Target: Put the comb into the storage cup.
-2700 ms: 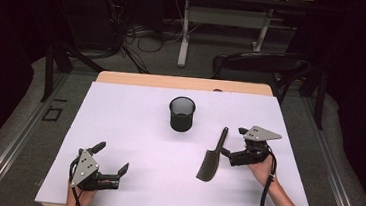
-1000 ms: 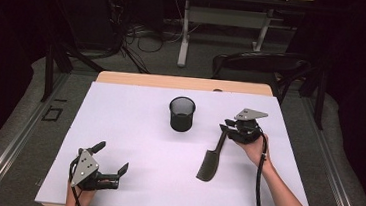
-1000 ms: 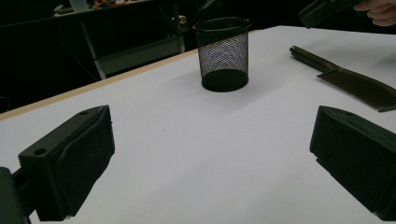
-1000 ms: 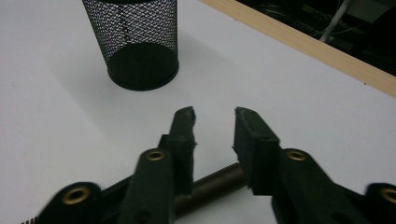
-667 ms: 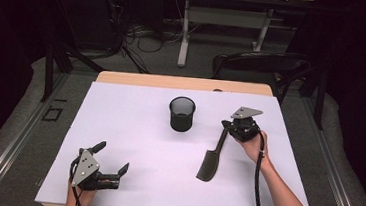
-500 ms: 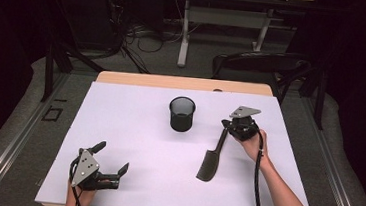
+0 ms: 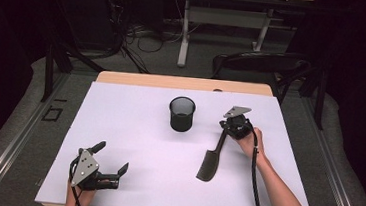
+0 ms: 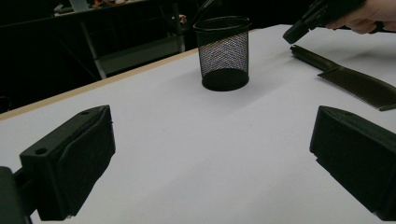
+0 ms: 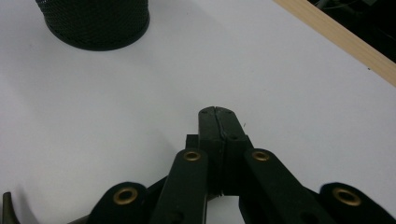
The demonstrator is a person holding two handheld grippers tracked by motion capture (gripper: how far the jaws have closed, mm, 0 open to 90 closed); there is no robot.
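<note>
step: comb handle pickup at right-center | right gripper jaws pressed together, nothing pinched, reopening needed before straddling handle | left gripper jaws spread, idle lower left | cup kept clear

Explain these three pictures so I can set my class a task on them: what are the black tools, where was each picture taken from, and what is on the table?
No robot is at work here: a person sits at a white table and holds a hand tool with two jaws in each hand. The wide picture comes from a fixed camera above the table. The other two come from small cameras riding on the tools, each looking along its own jaws.

On the table stand a black mesh cup and, lying flat, a black comb. The left gripper rests near the table's front edge, jaws wide open and empty. The right gripper is at the comb's handle end with its jaws shut together. I see nothing between them.
</note>
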